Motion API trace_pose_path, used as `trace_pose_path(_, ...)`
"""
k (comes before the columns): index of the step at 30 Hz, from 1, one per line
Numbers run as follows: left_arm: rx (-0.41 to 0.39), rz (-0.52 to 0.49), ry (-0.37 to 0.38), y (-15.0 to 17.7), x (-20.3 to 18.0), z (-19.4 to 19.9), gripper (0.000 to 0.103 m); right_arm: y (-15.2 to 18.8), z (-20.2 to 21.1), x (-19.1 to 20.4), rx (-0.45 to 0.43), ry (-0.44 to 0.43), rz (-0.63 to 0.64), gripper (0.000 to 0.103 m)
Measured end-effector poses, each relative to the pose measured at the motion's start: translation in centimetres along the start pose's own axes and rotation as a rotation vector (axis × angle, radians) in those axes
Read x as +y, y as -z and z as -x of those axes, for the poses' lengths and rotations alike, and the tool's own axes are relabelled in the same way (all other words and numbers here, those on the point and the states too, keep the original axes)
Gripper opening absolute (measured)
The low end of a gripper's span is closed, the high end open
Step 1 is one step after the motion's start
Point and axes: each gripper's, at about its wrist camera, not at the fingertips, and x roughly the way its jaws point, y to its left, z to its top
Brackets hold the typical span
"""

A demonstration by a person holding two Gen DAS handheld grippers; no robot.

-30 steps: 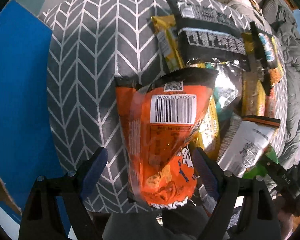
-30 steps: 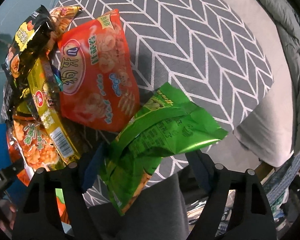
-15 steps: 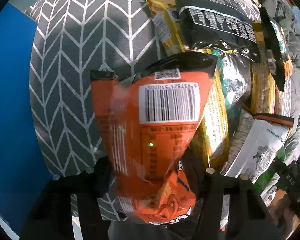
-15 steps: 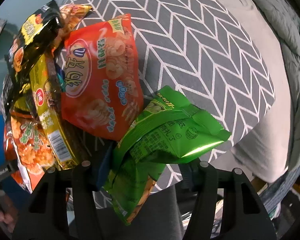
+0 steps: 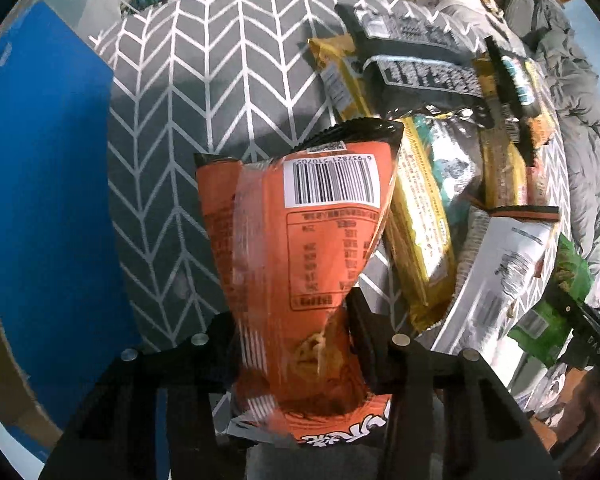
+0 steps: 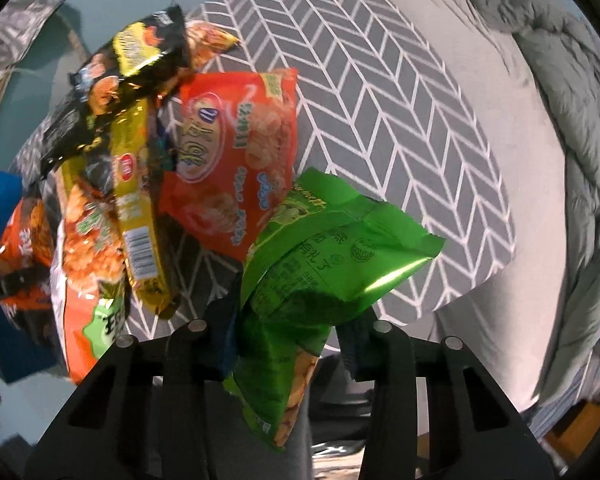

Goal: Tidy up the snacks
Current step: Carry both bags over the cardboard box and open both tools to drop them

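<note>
Over a chevron cloth (image 5: pixel 228 92), the left gripper (image 5: pixel 296 332) has just closed onto an orange snack bag (image 5: pixel 300 240); the right gripper (image 6: pixel 288 336) has just closed, pinching a green bag (image 6: pixel 332 256), likely lifting both clear of the pile (image 6: pixel 140 168) mid-cloth for sorting.

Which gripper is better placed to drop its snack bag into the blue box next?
Left. The left gripper grips the orange bag right beside the blue box; the right gripper holds the green bag farther away.
</note>
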Motion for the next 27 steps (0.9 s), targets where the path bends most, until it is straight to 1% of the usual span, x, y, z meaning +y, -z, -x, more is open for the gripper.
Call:
trace_pose_path(2, -0.018, -0.012, -0.002, 0.1, 0.3, 1.0, 0.047, -0.4, 0.9, 0.1, -0.009, -0.006, 0.021, 0.039)
trace_pose_path(5, -0.058, -0.029, -0.008, 0.9, -0.2, 3.1, 0.047, -1.1, 2.6, 0.1, -0.034, -0.025, 0.053, 0.039)
trace_pose_path(7, -0.078, -0.034, -0.007, 1.8, -0.7, 4.9, 0.047, -0.5, 3.7, 0.4, -0.048, -0.036, 0.078, 0.039)
trace_pose_path(10, -0.104, -0.032, -0.001, 1.4, -0.3, 6.6, 0.047, -0.7, 4.9, 1.4, -0.059, -0.066, 0.118, 0.039)
trace_pose_path(11, -0.113, -0.032, 0.0, 1.4, 0.0, 7.3, 0.047, -0.3, 5.6, 2.0, -0.065, -0.076, 0.134, 0.039)
trace_pose_path(12, -0.123, -0.032, -0.001, 2.7, -0.3, 8.2, 0.047, -0.2, 6.1, 2.6, -0.071, -0.086, 0.151, 0.039)
trace_pose_path(13, -0.133, -0.031, -0.003, 2.9, -0.2, 9.0, 0.047, -0.6, 6.6, 3.2, -0.076, -0.096, 0.175, 0.039)
trace_pose_path(14, -0.146, -0.03, -0.006, 3.5, -0.1, 9.9, 0.047, 0.0, 7.3, 3.7, -0.083, -0.102, 0.193, 0.039)
trace_pose_path(15, -0.159, -0.029, -0.008, 4.7, -0.9, 10.2, 0.047, -0.1, 7.7, 4.3, -0.091, -0.11, 0.213, 0.039)
trace_pose_path(16, -0.175, -0.028, -0.008, 4.9, -0.8, 10.9, 0.047, 0.7, 8.2, 4.9, -0.097, -0.116, 0.231, 0.039)
trace_pose_path(17, -0.19, -0.025, -0.009, 5.1, -0.5, 11.6, 0.047, 0.6, 8.6, 5.6, -0.103, -0.123, 0.252, 0.039)
trace_pose_path(18, -0.202, -0.021, -0.011, 5.6, -1.5, 11.5, 0.047, 0.5, 9.0, 6.3, -0.108, -0.131, 0.274, 0.039)
trace_pose_path(20, -0.223, -0.009, -0.008, 6.2, -1.2, 12.3, 0.047, 0.7, 9.7, 7.6, -0.117, -0.145, 0.31, 0.039)
trace_pose_path(22, -0.244, 0.007, -0.003, 6.8, -2.2, 12.2, 0.047, 0.4, 10.3, 9.2, -0.123, -0.163, 0.35, 0.039)
trace_pose_path(23, -0.257, 0.017, 0.0, 6.9, -1.6, 12.9, 0.047, 0.4, 10.6, 9.8, -0.125, -0.17, 0.365, 0.039)
trace_pose_path(24, -0.267, 0.024, 0.0, 7.1, -2.5, 12.8, 0.047, 0.2, 10.9, 10.5, -0.129, -0.18, 0.385, 0.039)
trace_pose_path(27, -0.293, 0.045, -0.005, 7.8, -2.3, 13.9, 0.047, 0.1, 11.3, 12.7, -0.141, -0.209, 0.436, 0.039)
